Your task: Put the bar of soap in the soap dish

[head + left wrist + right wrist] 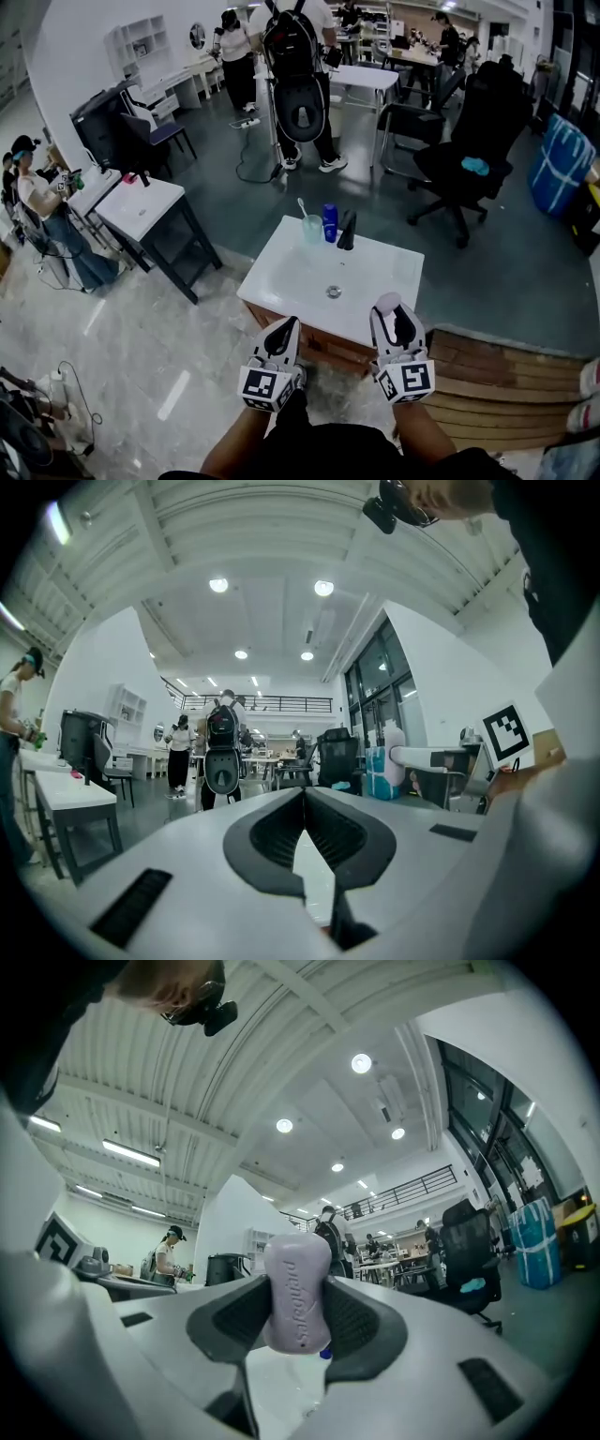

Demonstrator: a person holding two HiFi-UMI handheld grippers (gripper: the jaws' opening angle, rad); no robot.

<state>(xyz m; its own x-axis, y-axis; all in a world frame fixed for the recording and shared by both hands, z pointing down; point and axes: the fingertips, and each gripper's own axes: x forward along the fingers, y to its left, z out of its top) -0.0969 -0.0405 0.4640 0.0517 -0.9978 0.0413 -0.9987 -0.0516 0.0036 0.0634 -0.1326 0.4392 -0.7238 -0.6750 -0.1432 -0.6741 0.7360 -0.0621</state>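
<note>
Carry step: right tongs (394, 317) clamped the soap (297, 1288) near the sink (281, 281) front edge; left tongs (281, 336) were closed, empty. No dish spotted; next move likely needed finding it, then lowering soap in.

Grey left hand-held gripper (287, 324), grey right hand-held gripper (389, 306), black-white marker cubes (265, 387)

The bar of soap (296, 1297) is seen as smooth and matt; the right tongs (298, 1283) are of matt grey plastic; the white basin top (281, 274) looks glossy, perhaps ceramic.
</note>
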